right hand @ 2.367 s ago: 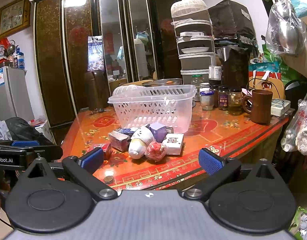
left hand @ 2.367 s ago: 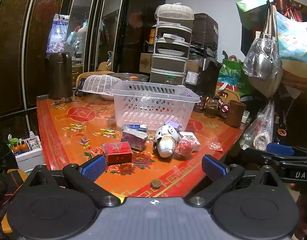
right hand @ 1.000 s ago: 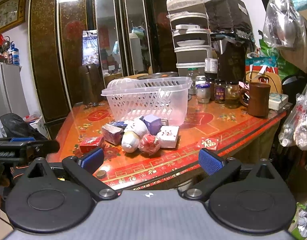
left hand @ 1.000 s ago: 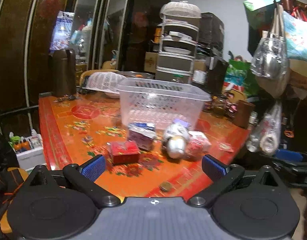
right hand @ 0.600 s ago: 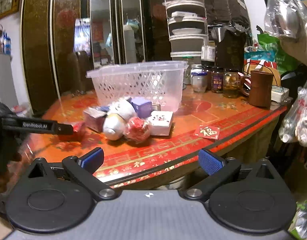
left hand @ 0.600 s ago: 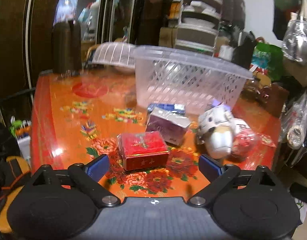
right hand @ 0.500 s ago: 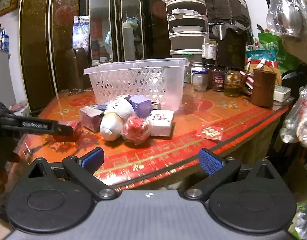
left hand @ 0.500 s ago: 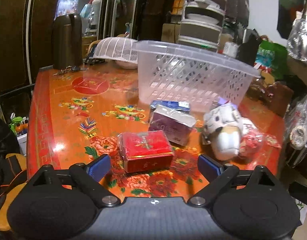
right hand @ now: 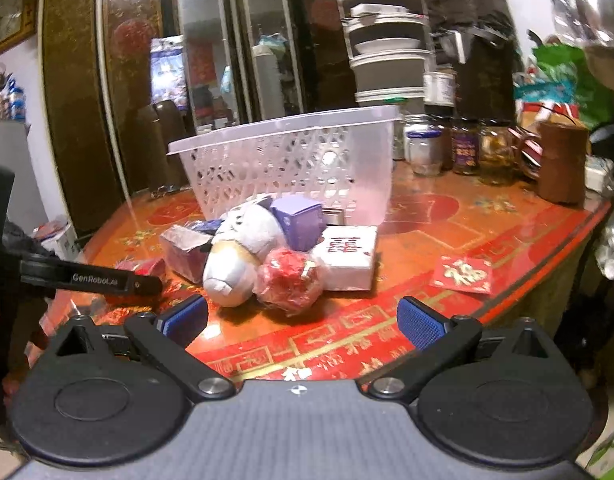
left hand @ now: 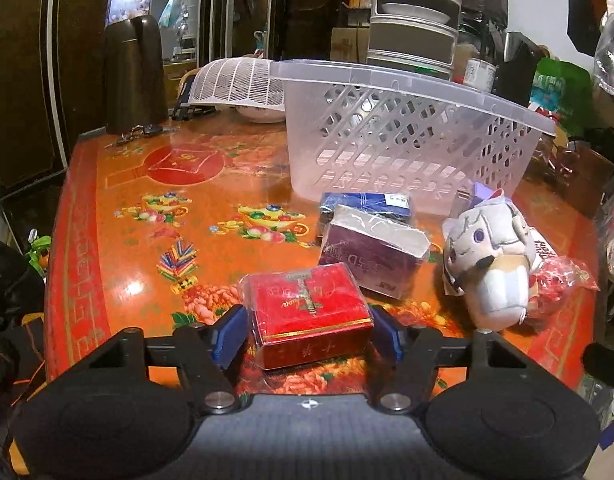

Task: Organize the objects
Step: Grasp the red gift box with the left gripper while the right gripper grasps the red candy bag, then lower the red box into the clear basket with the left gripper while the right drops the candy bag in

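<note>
My left gripper point(left hand: 307, 338) is shut on a red box point(left hand: 309, 314) that rests on the orange table point(left hand: 147, 240); its blue pads touch both sides of the box. Behind it lie a purple box point(left hand: 371, 254), a blue box point(left hand: 365, 202) and a white plush toy point(left hand: 489, 264), in front of a clear plastic basket point(left hand: 407, 132). My right gripper point(right hand: 303, 322) is open and empty above the table's front edge, just short of a red wrapped ball point(right hand: 289, 280), the plush toy point(right hand: 237, 254), a white box point(right hand: 347, 254) and a small purple box point(right hand: 297, 220). The basket point(right hand: 291, 164) stands behind them.
A brown jug point(left hand: 135, 74) and a white mesh cover point(left hand: 237, 82) stand at the back left. Several jars point(right hand: 465, 150) and a brown mug point(right hand: 563, 168) line the right side. A red envelope point(right hand: 463, 274) lies near the front edge. The left gripper's arm point(right hand: 87, 278) reaches in from the left.
My left gripper has moved forward and down to the red box and its jaws have closed from wide open onto it. My right gripper has come closer to the pile.
</note>
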`<state>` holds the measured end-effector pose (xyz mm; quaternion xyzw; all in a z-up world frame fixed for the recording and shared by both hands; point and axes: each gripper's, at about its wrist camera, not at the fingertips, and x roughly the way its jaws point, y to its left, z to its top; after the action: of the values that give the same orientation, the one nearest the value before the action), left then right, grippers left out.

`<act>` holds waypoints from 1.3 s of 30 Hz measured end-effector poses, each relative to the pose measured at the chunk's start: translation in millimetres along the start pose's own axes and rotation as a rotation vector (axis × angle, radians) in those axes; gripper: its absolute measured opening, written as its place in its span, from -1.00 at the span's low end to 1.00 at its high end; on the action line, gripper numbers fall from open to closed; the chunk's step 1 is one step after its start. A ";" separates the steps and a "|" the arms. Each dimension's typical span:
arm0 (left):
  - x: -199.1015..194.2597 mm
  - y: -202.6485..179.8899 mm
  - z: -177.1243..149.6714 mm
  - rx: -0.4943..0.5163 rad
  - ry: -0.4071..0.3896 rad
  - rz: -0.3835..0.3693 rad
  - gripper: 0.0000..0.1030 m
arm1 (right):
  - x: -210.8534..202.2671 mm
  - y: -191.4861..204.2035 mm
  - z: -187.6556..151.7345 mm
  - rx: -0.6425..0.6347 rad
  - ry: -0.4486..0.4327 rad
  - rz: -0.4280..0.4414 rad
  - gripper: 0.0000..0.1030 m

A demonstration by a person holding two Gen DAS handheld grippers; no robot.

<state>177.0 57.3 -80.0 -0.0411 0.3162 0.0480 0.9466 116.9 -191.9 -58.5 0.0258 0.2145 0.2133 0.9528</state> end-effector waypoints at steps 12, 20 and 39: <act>6.5 4.5 4.8 -0.015 -0.003 -0.036 0.33 | 34.9 5.2 -4.1 -0.022 0.015 -0.032 0.27; 7.9 1.8 5.6 -0.003 0.001 -0.028 0.33 | 40.4 10.0 3.2 -0.033 -0.003 -0.037 0.14; -27.0 1.4 0.6 0.008 -0.113 -0.028 0.25 | 10.6 -6.5 16.7 0.000 -0.035 -0.027 0.09</act>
<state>155.7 57.0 -63.3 -0.0392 0.2619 0.0356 0.9636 135.1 -192.6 -48.5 0.0266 0.1979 0.1998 0.9593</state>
